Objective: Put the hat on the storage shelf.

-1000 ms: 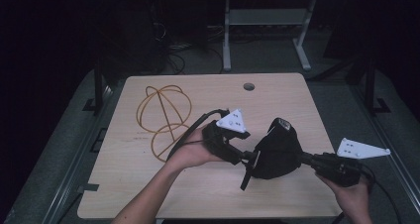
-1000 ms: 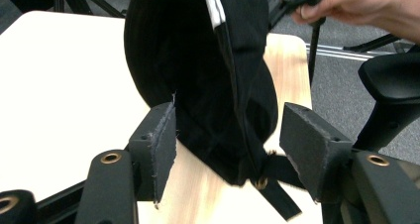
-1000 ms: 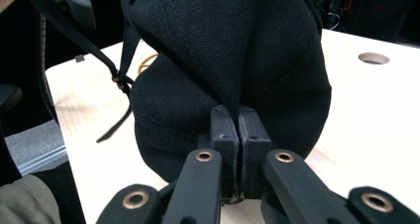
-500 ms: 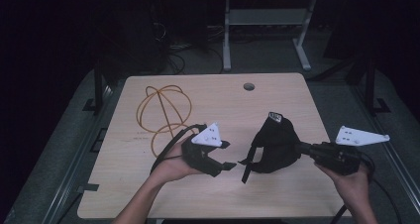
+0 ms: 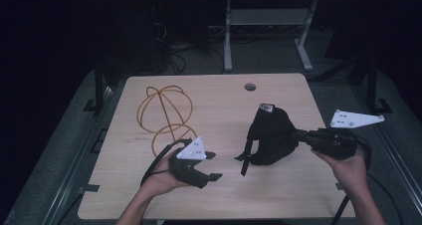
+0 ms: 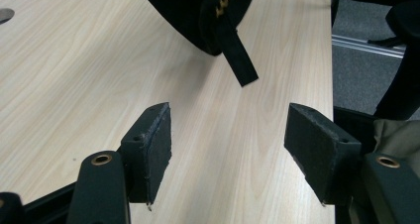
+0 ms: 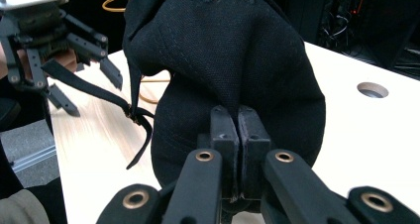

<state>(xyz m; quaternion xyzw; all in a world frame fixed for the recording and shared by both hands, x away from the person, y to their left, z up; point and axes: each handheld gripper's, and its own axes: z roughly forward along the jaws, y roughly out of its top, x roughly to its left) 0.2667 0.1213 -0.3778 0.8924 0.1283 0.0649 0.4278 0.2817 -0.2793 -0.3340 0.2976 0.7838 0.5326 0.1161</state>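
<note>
A black cap [image 5: 271, 135] hangs just above the wooden table [image 5: 124, 185], right of centre. My right gripper [image 5: 294, 134] comes in from the right and is shut on the cap's fabric; in the right gripper view the jaws pinch the cloth [image 7: 236, 116] tight. A black strap [image 6: 237, 55] dangles from the cap's lower edge. My left gripper [image 5: 214, 166] is low at the front left, apart from the cap. Its jaws have just been opening and stand wide [image 6: 228, 130] with nothing between them.
An orange wire frame [image 5: 166, 110] of looped rings stands on the table's left half, behind the left hand. A round cable hole [image 5: 250, 87] sits near the far edge. A white metal stand [image 5: 268, 18] is on the dark floor beyond.
My left gripper has drawn away from the cap toward the front left and sunk lower, its jaws spreading. The right gripper has carried the cap slightly up and to the right.
</note>
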